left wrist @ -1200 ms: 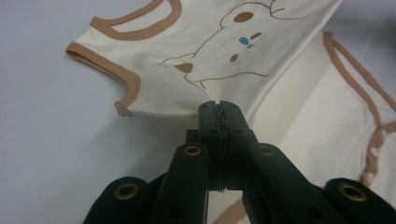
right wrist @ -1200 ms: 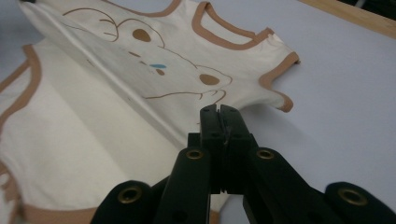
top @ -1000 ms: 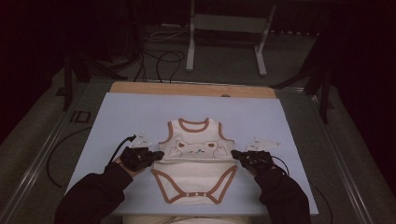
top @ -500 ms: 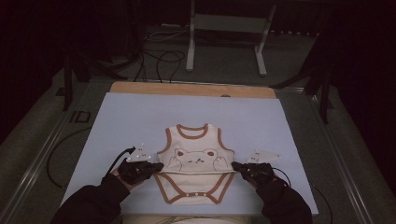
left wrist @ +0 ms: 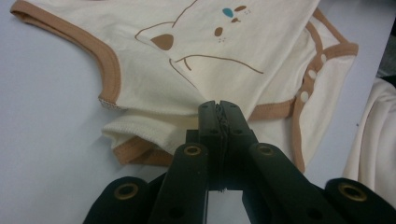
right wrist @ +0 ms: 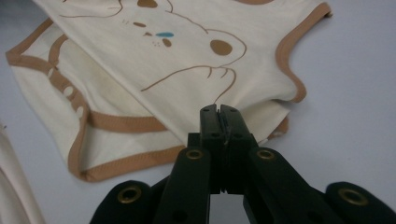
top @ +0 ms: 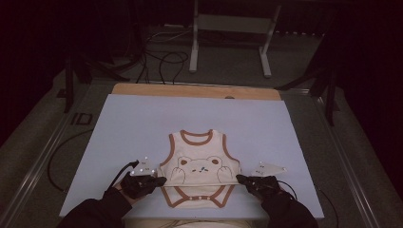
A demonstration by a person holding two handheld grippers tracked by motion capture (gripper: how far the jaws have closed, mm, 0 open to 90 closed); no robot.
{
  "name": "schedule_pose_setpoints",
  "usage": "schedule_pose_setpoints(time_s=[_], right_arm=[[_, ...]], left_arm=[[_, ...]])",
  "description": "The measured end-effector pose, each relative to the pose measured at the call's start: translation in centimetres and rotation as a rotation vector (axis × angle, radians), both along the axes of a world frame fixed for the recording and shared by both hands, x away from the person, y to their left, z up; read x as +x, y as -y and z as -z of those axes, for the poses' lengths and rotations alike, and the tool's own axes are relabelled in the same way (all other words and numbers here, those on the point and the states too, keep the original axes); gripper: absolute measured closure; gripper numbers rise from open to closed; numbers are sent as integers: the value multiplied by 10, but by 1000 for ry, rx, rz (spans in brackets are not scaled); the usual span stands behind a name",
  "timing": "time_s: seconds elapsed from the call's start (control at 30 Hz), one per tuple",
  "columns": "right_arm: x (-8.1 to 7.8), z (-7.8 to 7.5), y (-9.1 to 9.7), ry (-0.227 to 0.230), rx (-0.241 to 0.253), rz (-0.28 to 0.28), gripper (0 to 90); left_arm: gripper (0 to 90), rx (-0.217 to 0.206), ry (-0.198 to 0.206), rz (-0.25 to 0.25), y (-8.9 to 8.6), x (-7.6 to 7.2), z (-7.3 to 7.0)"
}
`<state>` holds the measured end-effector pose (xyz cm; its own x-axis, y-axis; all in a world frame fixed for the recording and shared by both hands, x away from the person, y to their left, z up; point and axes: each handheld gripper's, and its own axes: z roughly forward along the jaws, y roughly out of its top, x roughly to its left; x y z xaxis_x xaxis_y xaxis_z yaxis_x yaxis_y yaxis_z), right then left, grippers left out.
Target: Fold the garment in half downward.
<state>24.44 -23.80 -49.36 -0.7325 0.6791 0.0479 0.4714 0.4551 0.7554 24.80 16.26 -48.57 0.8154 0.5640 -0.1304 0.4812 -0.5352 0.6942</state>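
A cream baby bodysuit (top: 199,164) with brown trim and a bear print lies near the front of the table, neck hole toward the far side. Its upper part is stretched in a straight fold line across the snap-fastened bottom flap. My left gripper (top: 161,180) is shut on the cloth at the bodysuit's left side, and in the left gripper view the jaws (left wrist: 218,105) pinch the bodysuit (left wrist: 210,42) below the armhole. My right gripper (top: 239,179) is shut on the right side. The right gripper view shows its jaws (right wrist: 218,109) pinching the bodysuit (right wrist: 177,56) by the bear's paw.
A pale lavender sheet (top: 142,123) covers the table, with a wooden strip (top: 195,90) along the far edge. A metal stand (top: 228,23) and cables lie on the floor beyond. More cream cloth (left wrist: 373,140) hangs at the near table edge.
Both grippers have drawn back toward the person and sunk lower, pulling the bodysuit along the table. Its upper part now lies over the bottom flap.
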Motion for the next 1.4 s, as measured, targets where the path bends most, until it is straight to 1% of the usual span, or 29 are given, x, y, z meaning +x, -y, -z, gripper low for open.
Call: schedule_pose_setpoints(time_s=[0.1, 0.17, 0.23, 0.3, 0.33, 0.4, 0.57, 0.63, 0.7, 0.83, 0.9, 1.03, 1.07, 1.13, 1.17, 1.23, 1.27, 1.3, 1.33, 1.37, 1.4], right_arm=[[-3, 4, 0, -14, -9, -2, 900], [-5, 7, 0, -26, -5, -5, 900], [-7, 9, 0, -36, -7, -9, 900], [-8, 12, 0, -44, -14, -15, 900], [-8, 13, 0, -52, -13, -14, 900], [-8, 16, 0, -62, -18, -20, 900], [-8, 20, -1, -74, -34, -31, 900], [-7, 23, -2, -87, -38, -35, 898], [-8, 24, -2, -91, -29, -36, 898], [-9, 24, -2, -77, -36, -40, 895], [-9, 24, -1, -81, -33, -40, 893], [-8, 25, -1, -93, -16, -38, 883], [-8, 24, -1, -94, -16, -40, 864], [-9, 23, -1, -92, -8, -48, 759], [-9, 21, -1, -85, 4, -48, 711], [-9, 17, 0, -68, 36, -44, 604], [-10, 14, 0, -64, 44, -41, 552], [-10, 13, 1, -46, 49, -44, 500], [-9, 11, 1, -37, 58, -45, 467], [-9, 10, 2, -28, 65, -48, 423], [-9, 8, 2, -28, 73, -44, 367]], left_arm=[[900, 15, -3, 10, 2, -3, 4], [900, 27, -10, 14, 2, -4, 8], [900, 31, -20, 15, 2, -5, 13], [900, 25, -29, 11, 2, -7, 16], [900, 34, -27, 15, 1, -7, 17], [900, 36, -33, 15, 1, -7, 19], [900, 50, -39, 20, 2, -7, 23], [900, 46, -48, 22, 1, -7, 25], [900, 36, -54, 22, 0, -7, 27], [896, 41, -43, 27, 0, -8, 28], [892, 34, -47, 27, -1, -8, 29], [888, 41, -43, 31, -1, -8, 28], [883, 40, -45, 29, -1, -8, 27], [834, 42, -32, 32, -1, -9, 24], [800, 51, -18, 27, -1, -10, 21], [715, 47, 5, 27, -2, -11, 16], [673, 50, 12, 13, -2, -11, 14], [620, 47, 17, 20, -4, -11, 12], [595, 46, 27, 15, -5, -11, 10], [568, 45, 29, 11, -6, -11, 8], [523, 39, 33, 15, -6, -10, 6]])
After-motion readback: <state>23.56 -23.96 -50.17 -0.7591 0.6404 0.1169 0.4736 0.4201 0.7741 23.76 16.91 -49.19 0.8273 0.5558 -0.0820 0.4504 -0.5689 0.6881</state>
